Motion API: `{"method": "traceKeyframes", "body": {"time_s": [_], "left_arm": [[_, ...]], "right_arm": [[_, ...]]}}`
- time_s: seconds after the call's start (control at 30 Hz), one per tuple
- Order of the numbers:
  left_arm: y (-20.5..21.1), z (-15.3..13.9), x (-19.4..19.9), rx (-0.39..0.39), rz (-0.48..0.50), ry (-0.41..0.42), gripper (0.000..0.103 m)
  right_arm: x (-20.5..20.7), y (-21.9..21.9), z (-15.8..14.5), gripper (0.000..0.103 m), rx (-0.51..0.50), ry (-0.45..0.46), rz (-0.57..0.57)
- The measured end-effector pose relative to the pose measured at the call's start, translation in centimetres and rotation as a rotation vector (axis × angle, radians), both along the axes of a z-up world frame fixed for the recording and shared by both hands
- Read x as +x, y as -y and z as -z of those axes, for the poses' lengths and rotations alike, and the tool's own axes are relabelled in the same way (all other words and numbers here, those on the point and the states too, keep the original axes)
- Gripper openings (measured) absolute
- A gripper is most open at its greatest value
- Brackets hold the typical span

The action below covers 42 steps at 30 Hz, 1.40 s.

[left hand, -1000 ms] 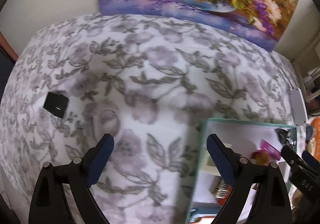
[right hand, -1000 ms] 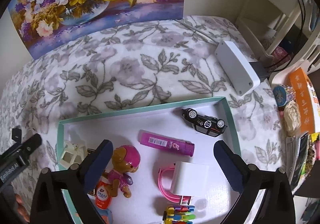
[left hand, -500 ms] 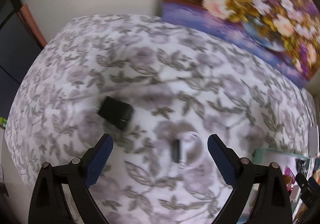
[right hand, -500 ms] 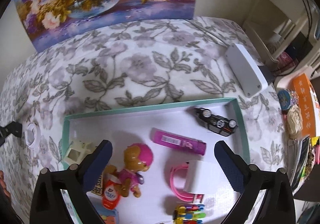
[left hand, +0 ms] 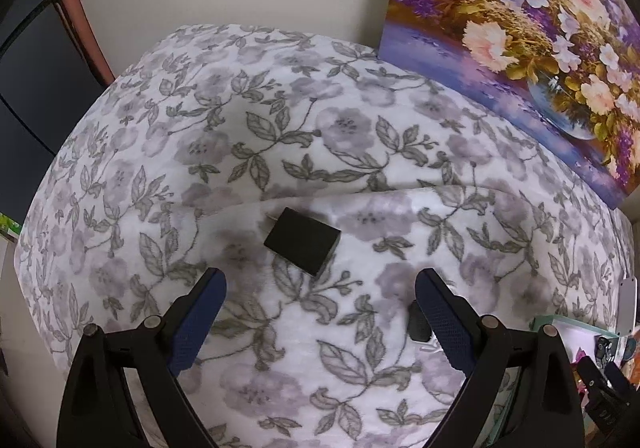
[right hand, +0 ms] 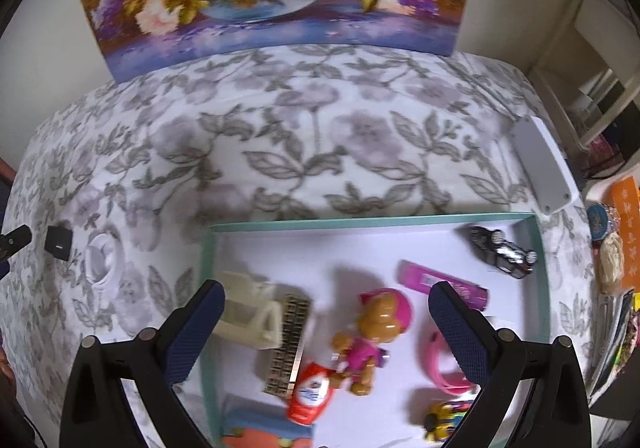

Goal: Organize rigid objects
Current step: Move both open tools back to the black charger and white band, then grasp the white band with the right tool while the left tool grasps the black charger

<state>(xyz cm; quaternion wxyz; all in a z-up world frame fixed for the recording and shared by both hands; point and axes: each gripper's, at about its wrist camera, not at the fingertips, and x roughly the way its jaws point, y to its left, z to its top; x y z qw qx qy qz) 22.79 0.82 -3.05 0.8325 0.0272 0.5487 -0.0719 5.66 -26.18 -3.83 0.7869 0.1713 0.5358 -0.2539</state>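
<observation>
A black charger block (left hand: pixel 303 246) lies on the floral cloth, just ahead of my open, empty left gripper (left hand: pixel 320 312). It also shows small at the left in the right wrist view (right hand: pixel 58 242), beside a white round item (right hand: pixel 102 256). That item's dark edge (left hand: pixel 418 324) peeks out by my left gripper's right finger. My right gripper (right hand: pixel 324 324) is open and empty above the teal-rimmed tray (right hand: pixel 360 223), which holds a puppy figure (right hand: pixel 370 332), a pink tube (right hand: pixel 444 282), a toy car (right hand: pixel 502 252), a cream toy (right hand: pixel 250 314) and several other things.
A flower painting (left hand: pixel 520 27) leans on the wall behind the table. A white flat box (right hand: pixel 542 167) lies at the table's right edge. Clutter (right hand: pixel 616 232) stands beyond it. The table's left edge (left hand: pixel 36 207) drops off near a dark panel.
My left gripper has swung left, away from the tray, and closed in on the black charger block. My right gripper has shifted left over the tray.
</observation>
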Motion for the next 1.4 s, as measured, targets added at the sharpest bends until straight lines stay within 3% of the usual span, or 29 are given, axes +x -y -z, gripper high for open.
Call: {"method": "traceKeyframes", "body": {"time_s": [0.37, 0.67, 1.13, 1.4], "left_arm": [[-3.3, 1.6, 1.6, -0.036, -0.054, -0.044, 0.096], [-5.8, 4.3, 2.6, -0.077, -0.126, -0.118, 0.096], [-5.9, 6.8, 3.2, -0.108, -0.141, -0.149, 0.096], [-4.8, 7.5, 3.5, -0.122, -0.123, -0.105, 0.096]], "right_arm": [[4.3, -6.4, 0.1, 0.103, 0.063, 0.109, -0.103], [7.6, -12.7, 3.3, 0.103, 0.068, 0.078, -0.222], [9.9, -15.8, 6.5, 0.103, 0.038, 0.061, -0.291], [10.6, -15.5, 7.6, 0.103, 0.001, 0.048, -0.289]]}}
